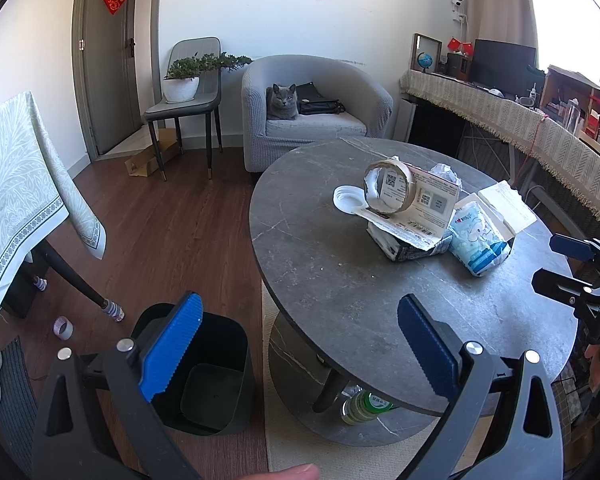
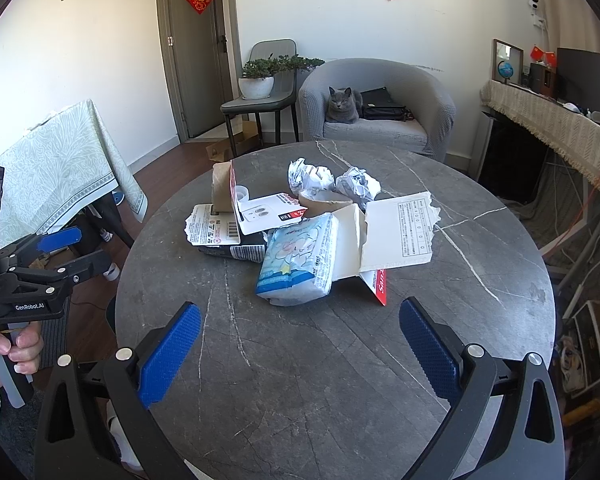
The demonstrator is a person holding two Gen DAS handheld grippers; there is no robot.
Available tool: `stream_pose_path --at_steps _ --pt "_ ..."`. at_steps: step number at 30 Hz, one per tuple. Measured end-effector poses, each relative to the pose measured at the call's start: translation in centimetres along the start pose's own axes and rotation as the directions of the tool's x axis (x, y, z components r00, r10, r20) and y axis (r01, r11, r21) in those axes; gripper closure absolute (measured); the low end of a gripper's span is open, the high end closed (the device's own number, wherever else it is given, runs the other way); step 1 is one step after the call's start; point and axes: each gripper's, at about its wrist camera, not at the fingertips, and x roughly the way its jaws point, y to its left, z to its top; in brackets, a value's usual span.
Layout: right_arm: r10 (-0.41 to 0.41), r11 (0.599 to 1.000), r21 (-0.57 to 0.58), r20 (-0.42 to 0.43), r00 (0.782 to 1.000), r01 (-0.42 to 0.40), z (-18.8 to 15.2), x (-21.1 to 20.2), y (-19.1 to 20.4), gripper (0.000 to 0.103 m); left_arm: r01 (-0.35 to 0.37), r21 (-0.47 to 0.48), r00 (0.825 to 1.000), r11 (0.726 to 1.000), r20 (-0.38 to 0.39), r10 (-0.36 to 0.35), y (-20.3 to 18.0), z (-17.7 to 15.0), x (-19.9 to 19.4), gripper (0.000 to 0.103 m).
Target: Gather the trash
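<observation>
My left hand-held gripper [image 1: 300, 340] is spread wide with nothing between its blue pads, hanging over the near edge of the round grey worktop [image 1: 340, 280]; its left finger sits above the open black bin [image 1: 204, 380] standing on the wooden floor just beside the worktop. My right hand-held gripper [image 2: 300, 340] is likewise wide apart and holds nothing, poised over the bare near part of the worktop and aimed at the trash heap in the middle. Nearest to it lies a blue-and-white tissue pack [image 2: 300, 260], touching a torn white cardboard box [image 2: 392, 236] on its right. Left of the pack are a flattened printed package [image 2: 224, 232] and a brown cardboard tube [image 2: 222, 192]. Behind them, two crumpled paper balls [image 2: 332, 180] rest side by side. From the left wrist view a tape ring [image 1: 388, 190] stands upright on the heap. Beyond the worktop, a grey cat [image 2: 342, 106] sits in an armchair [image 2: 380, 104]
</observation>
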Motion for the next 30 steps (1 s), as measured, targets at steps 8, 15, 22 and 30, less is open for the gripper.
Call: stream_pose_path --at_steps 8,15,22,30 --pt "-0.001 1.000 -0.001 -0.001 1.000 0.001 0.0 0.0 -0.1 0.003 0.003 0.000 1.000 1.000 -0.002 -0.003 -0.1 0.0 0.1 0.003" --pt "-0.002 1.000 0.002 0.000 1.000 0.002 0.0 -0.1 -0.4 0.003 0.002 0.000 1.000 1.000 -0.003 -0.002 -0.2 0.0 0.1 0.003" --pt "-0.001 1.000 0.002 0.001 1.000 0.001 0.1 -0.2 -0.2 0.003 -0.008 0.005 1.000 1.000 -0.002 0.008 -0.4 -0.1 0.2 0.003" --pt "-0.001 1.000 0.001 0.002 1.000 0.001 -0.2 -0.2 -0.5 0.003 -0.021 0.026 1.000 0.999 0.022 0.021 -1.1 -0.2 0.0 0.003"
